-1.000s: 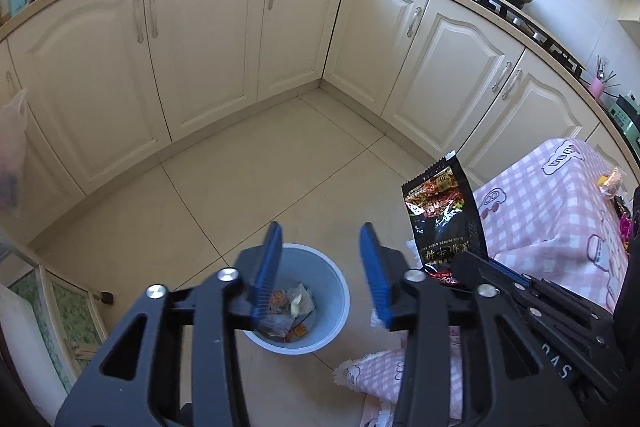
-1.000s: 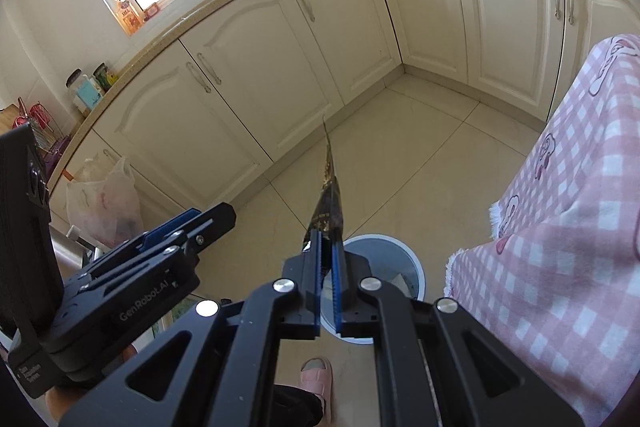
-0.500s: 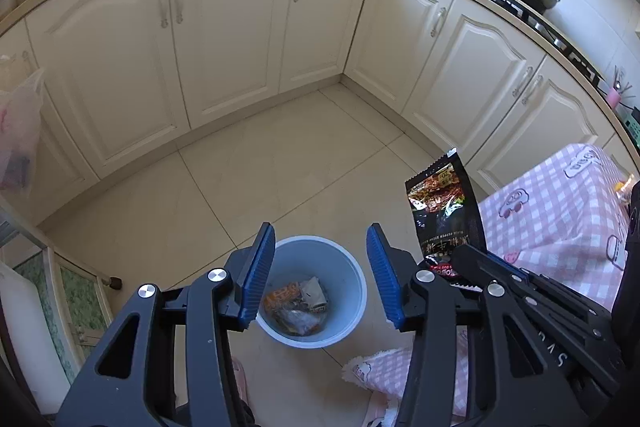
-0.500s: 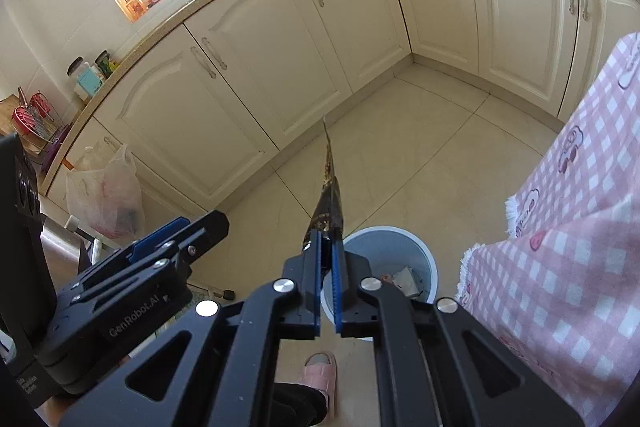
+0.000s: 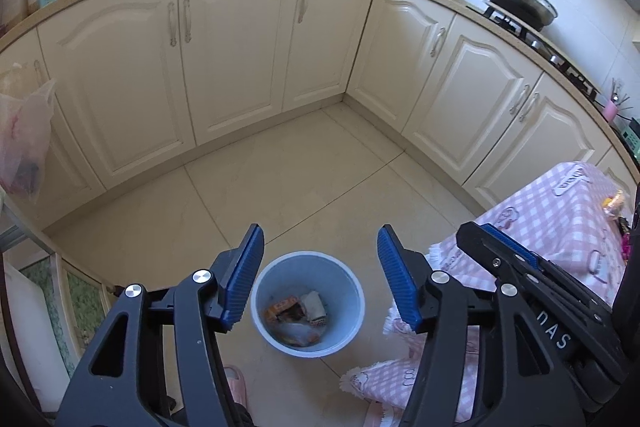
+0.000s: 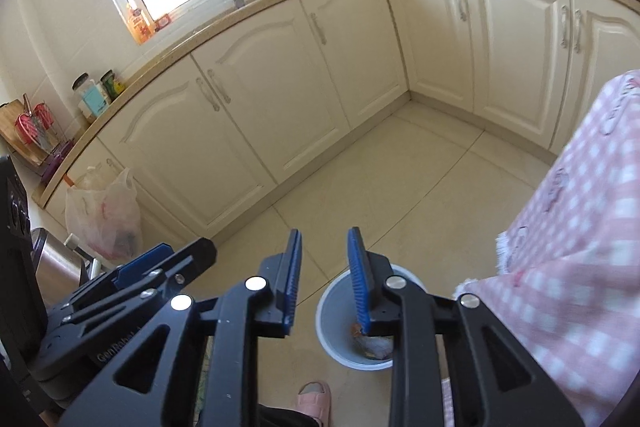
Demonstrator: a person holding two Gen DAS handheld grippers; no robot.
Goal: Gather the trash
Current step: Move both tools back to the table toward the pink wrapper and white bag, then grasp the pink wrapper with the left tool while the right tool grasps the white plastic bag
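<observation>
- While both tools hang over the tiled floor, the left hand-held gripper (image 5: 320, 275) is opening, nothing between its blue pads.
- Right hand-held gripper (image 6: 324, 281) is opening too, gap bare.
- Round pale-blue plastic bin (image 5: 307, 303) sits on the floor at six o'clock, crumpled wrappers (image 5: 298, 319) inside.
- Pink checked tablecloth (image 5: 560, 223) drapes the table at four o'clock, just beside the bin.

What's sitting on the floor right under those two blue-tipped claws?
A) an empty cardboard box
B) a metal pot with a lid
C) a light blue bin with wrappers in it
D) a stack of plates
C: the light blue bin stands on the floor tiles below both grippers, with wrappers in its bottom.
</observation>
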